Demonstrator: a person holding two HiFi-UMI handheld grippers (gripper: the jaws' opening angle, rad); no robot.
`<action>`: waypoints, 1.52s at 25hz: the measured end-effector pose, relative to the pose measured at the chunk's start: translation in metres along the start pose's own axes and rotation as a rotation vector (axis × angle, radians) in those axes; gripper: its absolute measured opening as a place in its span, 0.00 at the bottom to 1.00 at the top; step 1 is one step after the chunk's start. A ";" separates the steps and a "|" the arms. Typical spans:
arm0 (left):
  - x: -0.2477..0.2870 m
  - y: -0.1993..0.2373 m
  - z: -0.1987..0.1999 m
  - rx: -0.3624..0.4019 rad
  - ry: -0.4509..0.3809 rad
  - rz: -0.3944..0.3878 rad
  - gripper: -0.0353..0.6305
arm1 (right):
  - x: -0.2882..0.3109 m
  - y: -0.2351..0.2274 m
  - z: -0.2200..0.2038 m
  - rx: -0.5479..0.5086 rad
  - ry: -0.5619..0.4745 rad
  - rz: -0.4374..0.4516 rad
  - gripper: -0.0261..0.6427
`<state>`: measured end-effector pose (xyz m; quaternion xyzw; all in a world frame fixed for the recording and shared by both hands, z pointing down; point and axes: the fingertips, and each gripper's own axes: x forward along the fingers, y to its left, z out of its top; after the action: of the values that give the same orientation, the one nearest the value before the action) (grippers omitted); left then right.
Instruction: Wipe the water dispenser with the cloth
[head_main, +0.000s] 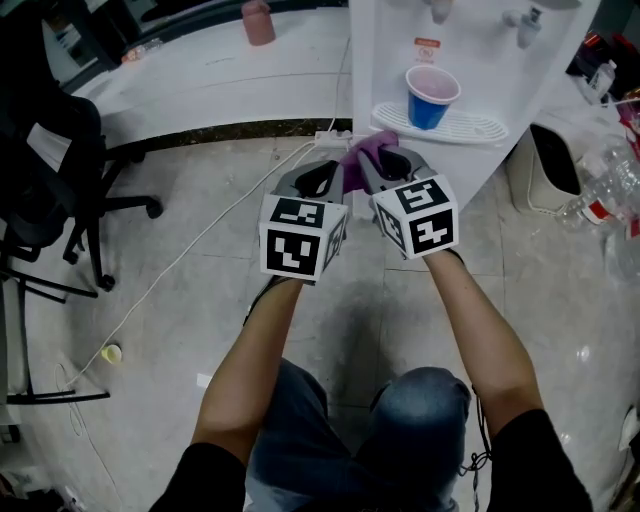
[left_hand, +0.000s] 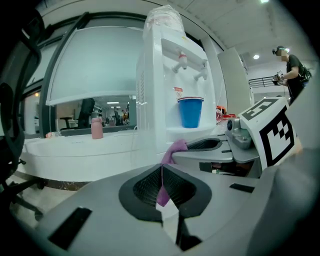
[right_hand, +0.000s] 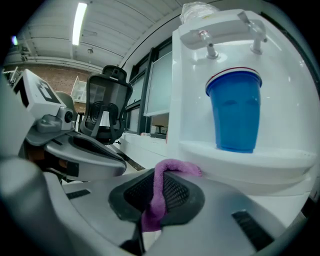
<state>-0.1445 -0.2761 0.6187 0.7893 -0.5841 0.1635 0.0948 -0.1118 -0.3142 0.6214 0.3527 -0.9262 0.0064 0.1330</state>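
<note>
Both jaw pairs are closed on the cloth (head_main: 366, 150): left gripper (left_hand: 162, 186) pinches one edge, right gripper (right_hand: 159, 194) the other, near the dispenser (head_main: 392, 60) tray.

Sticker (head_main: 427, 44) on water dispenser (head_main: 381, 62): illegible.
</note>
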 end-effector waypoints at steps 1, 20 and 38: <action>0.002 -0.003 0.000 0.001 0.001 -0.006 0.09 | -0.003 -0.004 -0.002 0.002 0.001 -0.008 0.09; 0.052 -0.096 0.016 0.041 0.008 -0.191 0.09 | -0.094 -0.120 -0.037 0.054 0.055 -0.253 0.09; 0.060 -0.108 0.013 0.053 0.009 -0.223 0.09 | -0.140 -0.174 -0.045 0.045 0.091 -0.333 0.09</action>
<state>-0.0240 -0.3017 0.6334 0.8510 -0.4876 0.1710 0.0941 0.1139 -0.3489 0.6154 0.5037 -0.8475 0.0210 0.1660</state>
